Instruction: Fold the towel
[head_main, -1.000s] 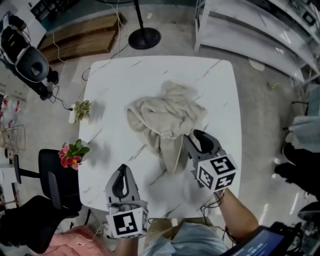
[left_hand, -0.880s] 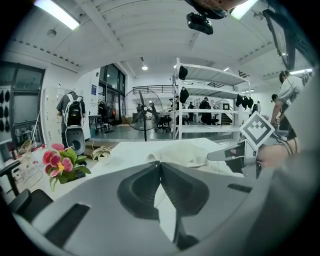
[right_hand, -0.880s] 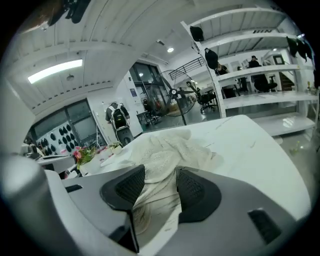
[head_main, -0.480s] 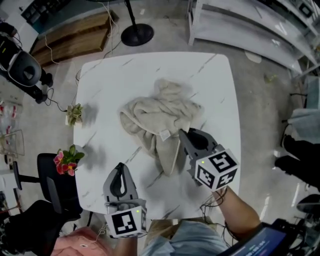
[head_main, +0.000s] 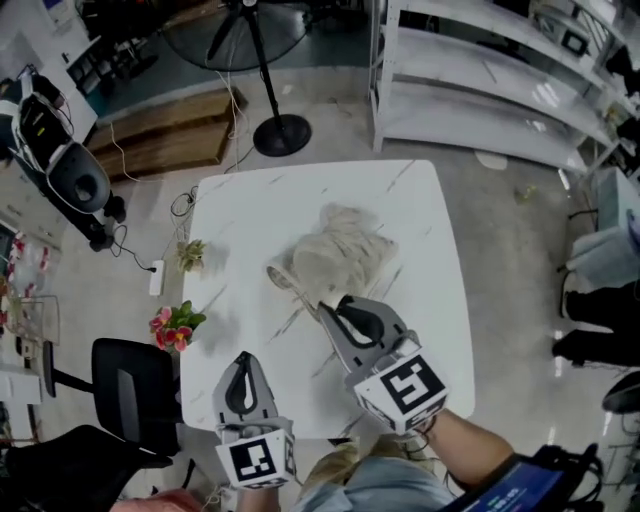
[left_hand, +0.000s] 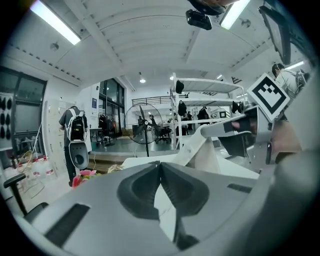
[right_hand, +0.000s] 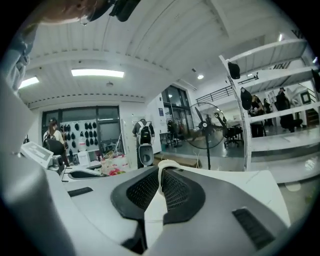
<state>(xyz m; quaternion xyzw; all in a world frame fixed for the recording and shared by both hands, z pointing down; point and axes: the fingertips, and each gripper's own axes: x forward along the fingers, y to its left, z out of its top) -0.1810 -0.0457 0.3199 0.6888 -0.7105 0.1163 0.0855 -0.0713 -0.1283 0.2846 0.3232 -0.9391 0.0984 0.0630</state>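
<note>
A pale beige towel (head_main: 345, 255) lies bunched on the white marble table (head_main: 240, 220), with one edge drawn up toward me. My right gripper (head_main: 326, 306) is shut on that edge; in the right gripper view a thin cream strip of towel (right_hand: 161, 172) shows pinched between the closed jaws. My left gripper (head_main: 243, 358) hovers over the table's near left part, shut with nothing in it; its jaws meet (left_hand: 160, 166) in the left gripper view. That view also shows the right gripper (left_hand: 242, 135) raised, with the towel (left_hand: 202, 150) hanging from it to the table.
Pink flowers (head_main: 172, 326) and a small plant (head_main: 192, 255) sit at the table's left edge. A floor fan's base (head_main: 280, 133) stands beyond the table, white shelving (head_main: 480, 90) at the back right, and a black chair (head_main: 125, 385) at the near left.
The right gripper closed on the towel's near edge and rose with it, pulling the cloth up and toward me. The left gripper also rose a little, still shut.
</note>
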